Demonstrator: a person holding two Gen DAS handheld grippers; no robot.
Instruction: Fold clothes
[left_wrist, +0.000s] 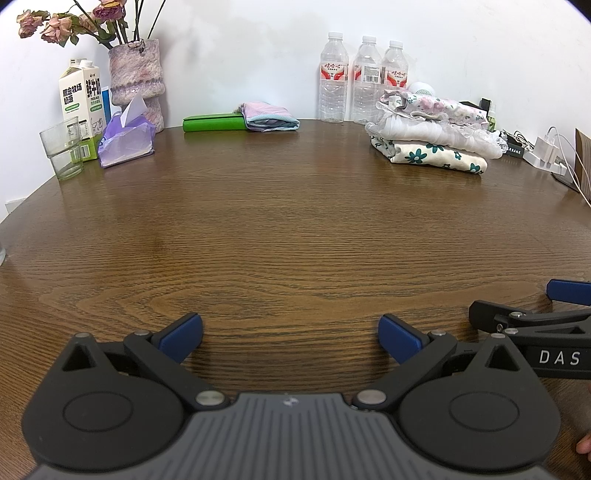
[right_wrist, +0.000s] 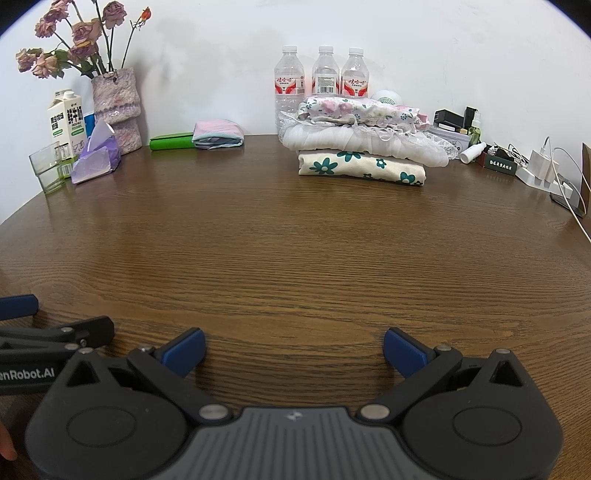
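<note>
A stack of folded clothes (left_wrist: 432, 129) sits at the back right of the brown wooden table (left_wrist: 280, 229): a cream piece with teal flowers at the bottom, a white lacy one, a pink floral one on top. The stack also shows in the right wrist view (right_wrist: 362, 147). A small folded pink and blue cloth (left_wrist: 267, 116) lies on a green case at the back; it also shows in the right wrist view (right_wrist: 218, 134). My left gripper (left_wrist: 290, 334) is open and empty low over the table's near part. My right gripper (right_wrist: 293, 349) is open and empty beside it.
Three water bottles (left_wrist: 364, 79) stand behind the stack. A milk carton (left_wrist: 79, 107), a glass (left_wrist: 62, 153), a tissue pack (left_wrist: 125, 142) and a vase of dried roses (left_wrist: 136, 81) stand at the back left. A charger and cables (right_wrist: 543, 170) lie at the right edge.
</note>
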